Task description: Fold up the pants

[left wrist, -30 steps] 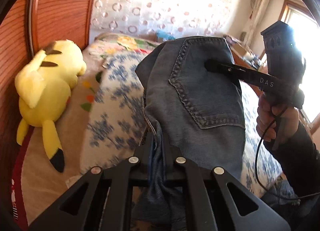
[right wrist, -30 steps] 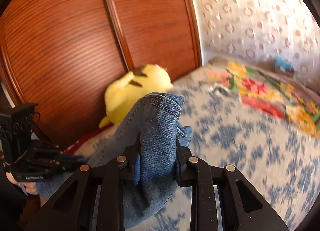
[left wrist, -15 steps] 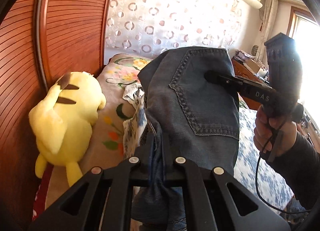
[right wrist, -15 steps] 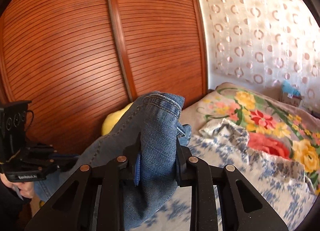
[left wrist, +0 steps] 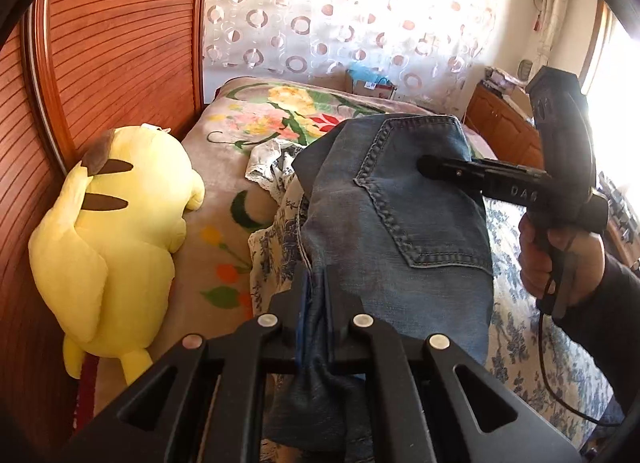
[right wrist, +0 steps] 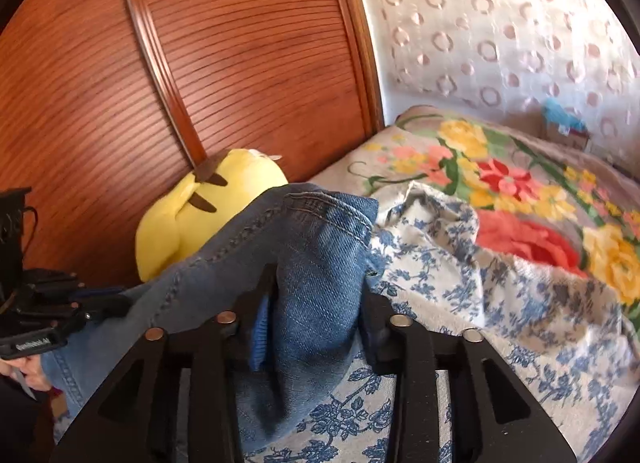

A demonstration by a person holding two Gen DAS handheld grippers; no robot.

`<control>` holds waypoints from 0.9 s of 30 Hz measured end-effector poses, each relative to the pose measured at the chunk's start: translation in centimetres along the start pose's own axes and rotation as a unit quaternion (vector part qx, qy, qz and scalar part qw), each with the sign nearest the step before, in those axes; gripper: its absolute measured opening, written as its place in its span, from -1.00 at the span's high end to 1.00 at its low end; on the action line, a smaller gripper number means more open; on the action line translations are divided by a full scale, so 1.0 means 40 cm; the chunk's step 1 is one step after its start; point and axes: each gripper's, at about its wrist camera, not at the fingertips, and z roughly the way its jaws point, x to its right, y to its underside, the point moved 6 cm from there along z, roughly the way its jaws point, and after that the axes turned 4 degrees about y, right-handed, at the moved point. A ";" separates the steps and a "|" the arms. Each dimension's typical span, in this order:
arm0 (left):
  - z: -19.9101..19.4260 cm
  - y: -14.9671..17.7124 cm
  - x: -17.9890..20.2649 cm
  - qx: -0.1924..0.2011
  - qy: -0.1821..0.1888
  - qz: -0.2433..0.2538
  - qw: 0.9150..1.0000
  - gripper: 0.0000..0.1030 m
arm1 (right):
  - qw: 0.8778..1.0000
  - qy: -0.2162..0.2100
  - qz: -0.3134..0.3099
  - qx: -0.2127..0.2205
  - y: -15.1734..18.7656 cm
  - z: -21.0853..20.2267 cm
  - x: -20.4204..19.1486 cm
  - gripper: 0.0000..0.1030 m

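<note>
The left tongs (left wrist: 316,299) are pinched tight on a bunched fold of the blue jeans (left wrist: 404,231), the denim squeezed into a narrow strip between the fingers and hanging in a dark wad below them. From there the jeans stretch across to the right tongs (right wrist: 320,295), whose jaws have just been opening: the cloth is between them, the left pad against it, while a gap shows between the denim and the right finger (right wrist: 376,327). A back pocket faces the left wrist camera, and the waistband edge is turned over at the top in the right wrist view. The jeans are held up above the bed (left wrist: 224,247) rather than lying on it. A hand (left wrist: 560,259) in a dark sleeve grips the right tool's handle. Under the denim lies a blue-flowered white quilt (right wrist: 460,263), rumpled over a floral blanket (right wrist: 496,175). A yellow plush toy (left wrist: 120,223) leans against the ribbed wooden headboard (right wrist: 240,63). Beyond stands a curtain with ring patterns (left wrist: 340,15).
</note>
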 end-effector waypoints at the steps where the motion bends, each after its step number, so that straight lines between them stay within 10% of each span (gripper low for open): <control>1: -0.001 0.000 0.001 -0.001 -0.001 0.002 1.000 0.85 | 1.000 0.002 0.007 -0.004 0.001 0.001 0.012 0.05; 19: -0.136 0.003 0.094 0.043 -0.006 0.037 0.998 0.74 | 0.998 0.026 -0.047 0.027 -0.046 -0.115 -0.011 -0.10; 27: -0.094 0.097 0.106 0.011 -0.015 0.036 0.999 0.74 | 0.997 0.034 -0.070 0.011 -0.024 -0.045 -0.036 0.14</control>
